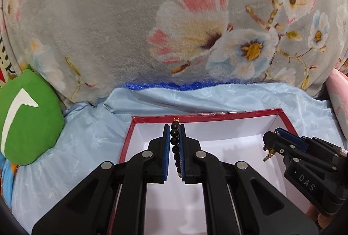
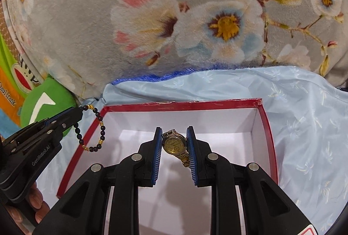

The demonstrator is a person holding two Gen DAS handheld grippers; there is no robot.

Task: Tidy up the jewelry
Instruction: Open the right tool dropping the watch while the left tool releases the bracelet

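A red box (image 1: 204, 114) with a white inside lies open on a pale blue sheet. My left gripper (image 1: 174, 126) is shut on a black bead bracelet (image 1: 175, 140) with gold beads, held over the box's left part. In the right wrist view that bracelet (image 2: 102, 126) dangles as a loop from the left gripper (image 2: 79, 114) above the box's left rim (image 2: 87, 137). My right gripper (image 2: 174, 128) is shut on a gold wristwatch (image 2: 175, 144) over the box's middle. In the left wrist view the right gripper (image 1: 274, 133) hangs at the box's right side with the watch band (image 1: 268, 153) below it.
A grey floral blanket (image 1: 174, 28) rises behind the box. A green plush cushion (image 1: 28, 117) sits at the left on the blue sheet (image 2: 304, 126). A pink pillow (image 1: 339, 108) shows at the right edge. A person's fingers (image 2: 35, 200) hold the left gripper.
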